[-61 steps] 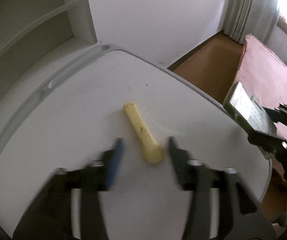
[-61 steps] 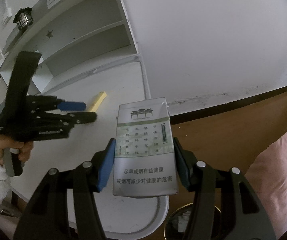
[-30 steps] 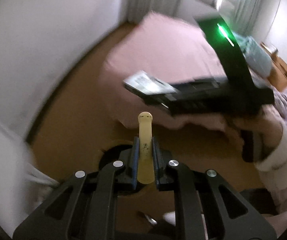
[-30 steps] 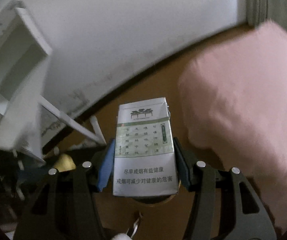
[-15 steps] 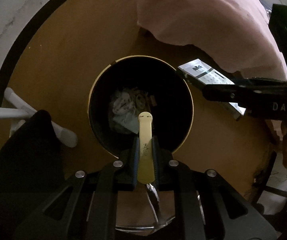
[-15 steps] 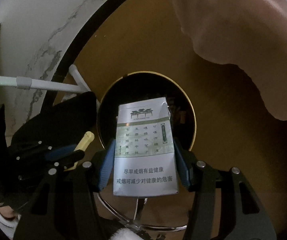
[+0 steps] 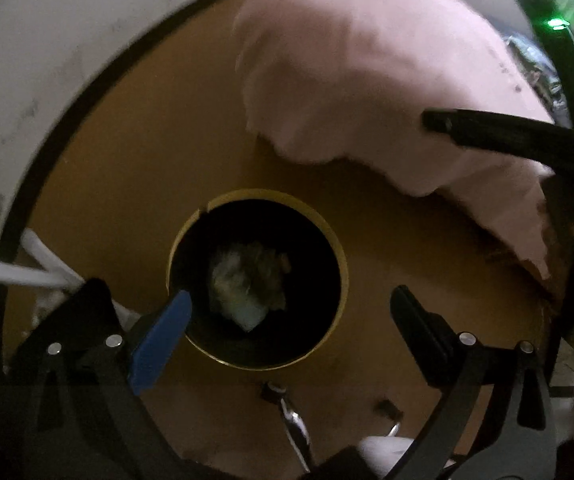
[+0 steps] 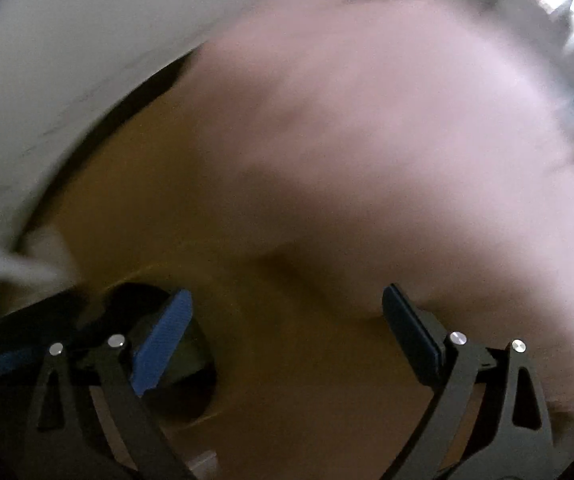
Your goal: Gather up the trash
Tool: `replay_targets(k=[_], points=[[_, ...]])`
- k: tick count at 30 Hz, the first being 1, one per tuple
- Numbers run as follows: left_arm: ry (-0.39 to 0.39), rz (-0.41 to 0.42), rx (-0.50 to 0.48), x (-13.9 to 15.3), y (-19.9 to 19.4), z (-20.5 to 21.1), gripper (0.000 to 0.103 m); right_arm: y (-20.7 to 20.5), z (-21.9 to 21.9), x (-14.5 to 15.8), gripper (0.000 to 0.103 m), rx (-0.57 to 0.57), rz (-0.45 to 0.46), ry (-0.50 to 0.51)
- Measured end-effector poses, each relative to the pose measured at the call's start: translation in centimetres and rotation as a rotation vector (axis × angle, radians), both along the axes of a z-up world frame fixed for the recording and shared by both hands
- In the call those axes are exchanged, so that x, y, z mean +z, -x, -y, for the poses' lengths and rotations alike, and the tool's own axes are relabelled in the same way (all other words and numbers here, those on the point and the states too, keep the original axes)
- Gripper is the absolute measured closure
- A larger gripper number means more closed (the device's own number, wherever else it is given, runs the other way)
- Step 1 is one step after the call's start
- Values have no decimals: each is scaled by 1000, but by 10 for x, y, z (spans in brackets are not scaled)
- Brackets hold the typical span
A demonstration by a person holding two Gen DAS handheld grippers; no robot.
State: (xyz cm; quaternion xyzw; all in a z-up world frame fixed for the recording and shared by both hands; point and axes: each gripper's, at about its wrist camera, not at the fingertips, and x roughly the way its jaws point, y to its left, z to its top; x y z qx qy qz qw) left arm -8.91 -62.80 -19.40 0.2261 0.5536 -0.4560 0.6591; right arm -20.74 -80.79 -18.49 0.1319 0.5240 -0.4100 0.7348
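Below, both grippers, left [image 7: 287, 320] and right [image 8: 283, 320], gape wide and empty over a round bin [image 7: 337, 248] holding crumpled trash [image 7: 247, 284], likely light and soft, best pinched mid-wad.

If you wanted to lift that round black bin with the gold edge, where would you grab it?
Probably by the gold rim of the bin, coming straight down from above with one finger inside and one outside the wall. It stands upright and open-topped on the floor, too wide to span.
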Motion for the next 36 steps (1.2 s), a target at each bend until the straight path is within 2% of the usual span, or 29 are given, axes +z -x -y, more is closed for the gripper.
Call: replay_targets(k=[1, 2, 3, 4, 5, 7, 9, 10, 11, 13, 17, 19, 23, 26, 30, 36], points=[[12, 14, -9, 20, 5, 2, 6, 4, 1, 22, 9, -31, -22, 133], [78, 46, -29, 55, 14, -3, 6, 9, -3, 58, 7, -81, -25, 302], [136, 79, -33, 78, 19, -9, 6, 11, -9, 82, 7, -105, -3, 386], [197, 119, -34, 102, 25, -18, 6, 12, -20, 112, 7, -111, 62, 449], [277, 161, -33, 135, 29, -32, 6, 12, -29, 130, 7, -99, 125, 465], [365, 218, 4, 177, 30, -58, 6, 4, -58, 174, 7, -34, 318, 447], [433, 299, 66, 213, 24, -88, 6, -15, -85, 200, 7, 34, 419, 380], [450, 342, 99, 226, 20, -102, 6, -31, -103, 211, 7, 82, 463, 344], [464, 426, 171, 244, 11, -127, 6, -45, -120, 220, 7, 132, 503, 317], [443, 538, 296, 264, -6, -164, 6, -70, -154, 234, 7, 222, 561, 280], [353, 653, 528, 277, -44, -241, 6, -143, -249, 251, 7, 460, 641, 196], [294, 690, 664, 276, -64, -290, 6, -178, -291, 249, 7, 563, 660, 115], [186, 744, 832, 267, -85, -362, 6, -225, -376, 239, 7, 717, 668, 12], [133, 753, 934, 259, -94, -412, 6, -245, -435, 227, 7, 815, 643, -34], [87, 758, 1020, 239, -111, -456, 6, -267, -496, 212, 7, 879, 614, -60], [70, 734, 1119, 216, -123, -498, 6, -277, -535, 199, 7, 909, 566, -41]])
